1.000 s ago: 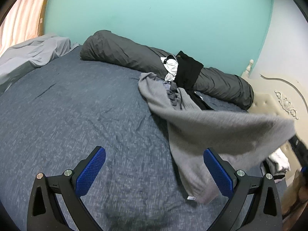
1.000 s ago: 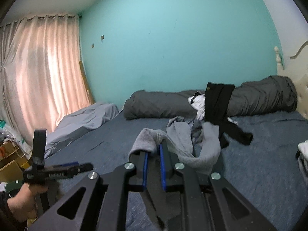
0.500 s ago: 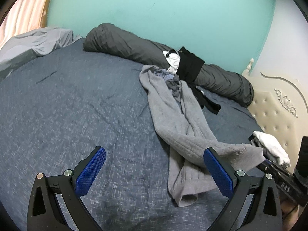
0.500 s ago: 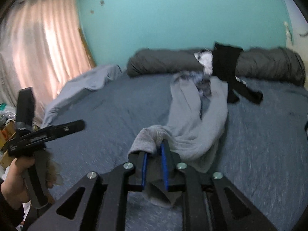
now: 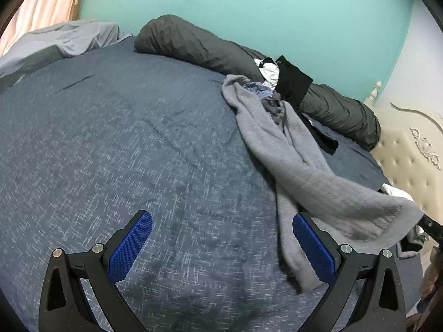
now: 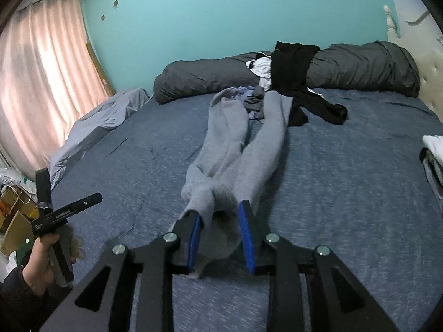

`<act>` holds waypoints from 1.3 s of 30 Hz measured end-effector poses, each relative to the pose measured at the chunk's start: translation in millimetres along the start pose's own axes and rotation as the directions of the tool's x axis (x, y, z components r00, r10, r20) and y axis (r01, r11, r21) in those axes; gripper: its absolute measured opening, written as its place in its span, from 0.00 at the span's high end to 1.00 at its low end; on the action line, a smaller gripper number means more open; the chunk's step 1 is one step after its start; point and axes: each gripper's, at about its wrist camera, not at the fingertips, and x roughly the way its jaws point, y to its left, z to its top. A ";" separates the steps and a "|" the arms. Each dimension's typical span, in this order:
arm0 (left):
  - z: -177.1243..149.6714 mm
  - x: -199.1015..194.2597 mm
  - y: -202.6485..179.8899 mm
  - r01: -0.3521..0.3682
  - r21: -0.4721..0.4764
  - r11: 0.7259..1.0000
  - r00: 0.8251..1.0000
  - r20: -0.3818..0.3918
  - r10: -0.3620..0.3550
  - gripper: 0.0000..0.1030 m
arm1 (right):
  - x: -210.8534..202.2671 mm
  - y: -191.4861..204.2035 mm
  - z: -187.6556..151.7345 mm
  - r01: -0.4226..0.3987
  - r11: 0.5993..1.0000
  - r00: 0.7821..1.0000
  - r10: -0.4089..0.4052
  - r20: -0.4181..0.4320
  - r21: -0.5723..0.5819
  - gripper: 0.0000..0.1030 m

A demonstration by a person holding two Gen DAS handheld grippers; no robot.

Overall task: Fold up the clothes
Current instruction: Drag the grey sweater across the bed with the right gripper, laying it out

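Grey knit trousers point(image 6: 238, 149) lie stretched along the dark blue bed point(image 6: 346, 182), legs running to a small clothes heap point(image 6: 253, 96) at the far end. My right gripper point(image 6: 220, 221) has its jaws parted, with the waist end lying loosely between the blue pads point(image 6: 247, 238). In the left wrist view the trousers point(image 5: 290, 155) run from the heap toward the right edge. My left gripper point(image 5: 221, 238) is open and empty above bare bedding, its right pad point(image 5: 310, 246) beside the trouser edge.
A rolled dark grey duvet point(image 6: 346, 69) lies along the far side, with a black garment point(image 6: 293, 66) and a white one point(image 6: 261, 66) draped on it. A light grey sheet point(image 6: 94, 127) hangs at the left. Folded clothes point(image 6: 433, 155) are stacked at the right edge. A cream headboard point(image 5: 409, 149) stands at the right.
My right gripper has lowered the trousers onto the bed and its jaws have parted. The trousers now lie stretched out. My left gripper stayed open.
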 end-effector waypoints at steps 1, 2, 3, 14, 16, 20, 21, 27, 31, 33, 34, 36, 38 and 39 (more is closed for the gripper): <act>-2.6 2.8 3.5 -0.003 -0.004 1.000 1.000 -0.004 0.003 0.00 | -4.3 -6.8 -3.0 0.001 1.000 1.000 -0.001 -0.001 0.010 0.74; -5.0 5.6 7.0 -0.006 -0.009 1.000 1.000 -0.008 0.006 0.00 | -8.4 -13.1 -6.0 0.005 1.000 1.000 -0.005 -0.002 0.018 0.74; -6.7 8.1 9.4 -0.006 -0.012 1.000 1.000 -0.015 0.006 0.00 | -12.5 -18.6 -7.9 0.015 1.000 1.000 -0.015 0.000 0.024 0.74; -8.6 15.7 12.7 -0.023 -0.001 1.000 0.999 -0.028 0.023 0.00 | 13.1 -57.9 8.8 0.086 0.992 0.995 -0.081 -0.050 0.089 0.54; -7.8 15.9 9.2 -0.023 0.014 1.000 0.999 -0.028 0.024 0.00 | 41.8 -61.4 15.1 0.082 0.990 0.994 -0.073 -0.087 0.113 0.48; -9.0 19.7 4.4 -0.023 0.035 0.999 0.999 -0.034 0.024 0.00 | 94.7 -70.1 23.2 0.083 0.983 0.987 -0.057 -0.152 0.164 0.48; -9.8 21.3 3.7 -0.023 0.037 0.999 0.999 -0.037 0.024 0.00 | 108.9 -69.8 25.0 0.091 0.982 0.983 -0.063 -0.170 0.162 0.48; -16.8 30.8 1.4 -0.012 0.057 0.998 0.998 -0.066 0.016 0.00 | 172.6 -73.3 31.3 0.120 0.978 0.967 -0.077 -0.242 0.170 0.47; -20.9 35.0 -3.0 -0.005 0.080 0.997 0.997 -0.079 0.011 0.00 | 198.9 -74.0 31.5 0.108 0.979 0.961 -0.059 -0.270 0.172 0.47; -21.6 36.8 -5.0 -0.003 0.085 0.996 0.996 -0.084 0.010 0.00 | 204.7 -71.8 29.3 0.099 0.983 0.958 -0.053 -0.282 0.153 0.62; -21.8 37.6 -5.8 -0.001 0.087 0.996 0.996 -0.086 0.008 0.00 | 206.6 -69.3 28.1 0.093 0.985 0.956 -0.048 -0.288 0.142 0.78; -23.0 36.8 -6.7 -0.002 0.088 0.996 0.996 -0.087 0.009 0.00 | 204.3 -64.2 26.6 0.084 0.990 0.958 -0.048 -0.284 0.114 0.92; -23.4 35.1 -7.2 -0.005 0.089 0.996 0.996 -0.084 0.013 0.00 | 196.2 -58.8 26.6 0.073 0.994 0.965 -0.049 -0.259 0.085 0.96; -23.2 33.7 -7.3 -0.008 0.089 0.996 0.997 -0.081 0.015 0.00 | 189.3 -56.2 27.3 0.067 0.995 0.970 -0.047 -0.239 0.074 0.97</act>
